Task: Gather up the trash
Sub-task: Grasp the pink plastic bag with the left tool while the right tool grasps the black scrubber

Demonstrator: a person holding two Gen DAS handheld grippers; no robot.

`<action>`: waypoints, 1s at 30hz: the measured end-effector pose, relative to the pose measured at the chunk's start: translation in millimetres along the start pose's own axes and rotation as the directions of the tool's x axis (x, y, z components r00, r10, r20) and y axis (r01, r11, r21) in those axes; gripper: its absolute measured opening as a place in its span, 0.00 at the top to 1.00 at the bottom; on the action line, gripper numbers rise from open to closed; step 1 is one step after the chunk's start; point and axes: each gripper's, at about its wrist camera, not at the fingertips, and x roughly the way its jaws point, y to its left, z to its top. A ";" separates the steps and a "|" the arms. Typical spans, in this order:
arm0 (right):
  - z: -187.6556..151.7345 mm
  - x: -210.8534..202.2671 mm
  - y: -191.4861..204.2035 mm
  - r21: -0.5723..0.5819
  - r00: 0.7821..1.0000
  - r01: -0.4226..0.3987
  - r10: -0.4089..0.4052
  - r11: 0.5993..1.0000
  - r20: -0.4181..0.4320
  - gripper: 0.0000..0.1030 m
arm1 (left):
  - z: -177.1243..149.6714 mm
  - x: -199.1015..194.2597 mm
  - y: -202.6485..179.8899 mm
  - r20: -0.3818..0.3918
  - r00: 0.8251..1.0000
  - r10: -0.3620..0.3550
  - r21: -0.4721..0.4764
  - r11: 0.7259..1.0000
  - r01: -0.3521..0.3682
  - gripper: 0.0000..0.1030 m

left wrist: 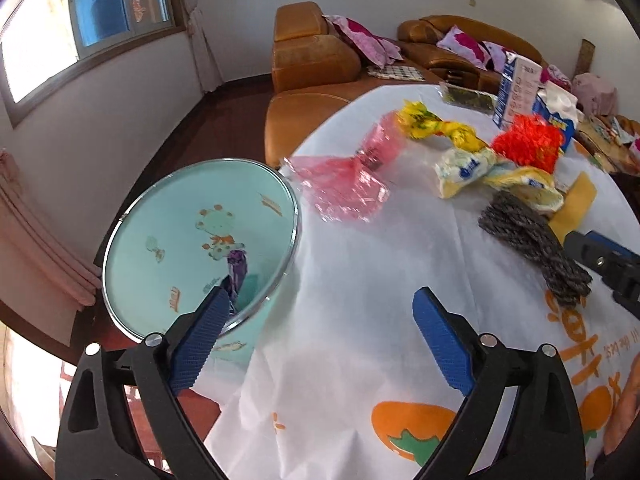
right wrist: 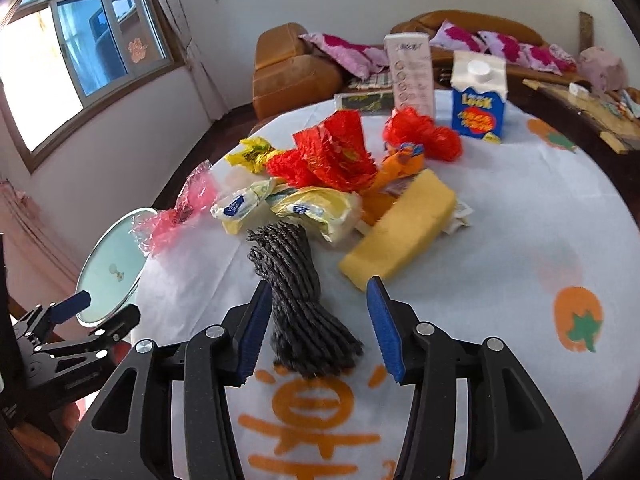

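Note:
A mint-green trash bin with a chrome rim stands left of the table, with a purple wrapper inside. My left gripper is open and empty, its left finger over the bin's rim. My right gripper is open, its fingers on either side of a dark grey rope bundle lying on the white tablecloth. The rope bundle also shows in the left wrist view. Pink cellophane, yellow wrappers, red netting and a yellow sponge lie beyond.
A blue carton and a white box stand at the table's far side. Orange sofas with pink cushions line the back wall. The bin also shows at the left of the right wrist view.

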 end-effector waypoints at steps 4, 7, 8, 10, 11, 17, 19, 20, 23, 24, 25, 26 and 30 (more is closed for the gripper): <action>1.6 8.6 8.0 -0.030 1.000 -0.004 0.003 1.000 -0.026 0.52 | 3.1 3.2 -0.5 -0.007 1.000 0.018 0.000 1.000 -0.018 0.11; 0.3 16.2 11.1 -0.060 0.999 0.010 -0.013 0.998 -0.051 0.52 | 2.5 7.7 -3.7 -0.017 1.000 0.019 0.007 1.000 -0.019 0.11; 0.0 18.9 11.9 -0.065 0.998 0.014 -0.018 0.998 -0.063 0.52 | 2.3 9.5 -5.1 -0.021 1.000 0.019 0.012 1.000 -0.019 0.11; -2.8 25.6 10.8 -0.069 0.996 0.015 -0.021 0.997 -0.087 0.59 | 2.4 12.5 -6.7 -0.029 0.999 0.020 0.020 1.000 -0.019 0.11; -4.9 29.9 10.3 -0.073 0.994 0.012 -0.020 0.997 -0.105 0.62 | 3.0 13.5 -7.0 -0.030 0.999 0.021 0.022 1.000 -0.021 0.11; -6.6 27.0 11.6 -0.088 0.995 -0.032 0.024 0.996 -0.097 0.76 | 18.2 16.6 -6.6 -0.004 0.999 0.037 0.027 0.999 -0.037 0.11; -6.9 15.9 11.2 -0.089 0.995 -0.060 0.053 0.994 -0.082 0.77 | 28.6 15.9 -5.7 0.026 0.999 0.046 0.031 0.998 -0.046 0.11; -7.0 10.7 11.3 -0.086 0.995 -0.067 0.061 0.994 -0.073 0.77 | 34.6 16.0 -5.4 0.043 0.998 0.053 0.036 0.998 -0.055 0.11; -2.5 -19.2 5.1 -0.081 0.997 -0.073 0.071 0.994 -0.023 0.77 | 49.5 17.4 -4.4 0.072 0.996 0.060 0.044 0.997 -0.064 0.11; -1.0 -29.8 0.7 -0.075 0.998 -0.068 0.068 0.995 -0.002 0.77 | 54.4 18.0 -4.5 0.081 0.995 0.060 0.044 0.997 -0.064 0.11; 0.4 -37.6 -3.9 -0.066 0.997 -0.070 0.071 0.995 0.013 0.77 | 61.6 20.9 -5.5 0.091 0.994 0.056 0.048 0.997 -0.061 0.11; 1.7 -44.9 -8.2 -0.053 0.997 -0.072 0.074 0.996 0.029 0.77 | 65.8 23.2 -6.1 0.096 0.994 0.051 0.051 0.997 -0.056 0.11; 11.3 -68.5 -29.5 0.001 0.992 -0.040 0.039 0.999 0.118 0.77 | 82.3 44.5 -13.5 0.097 0.995 0.026 0.083 0.996 -0.034 0.12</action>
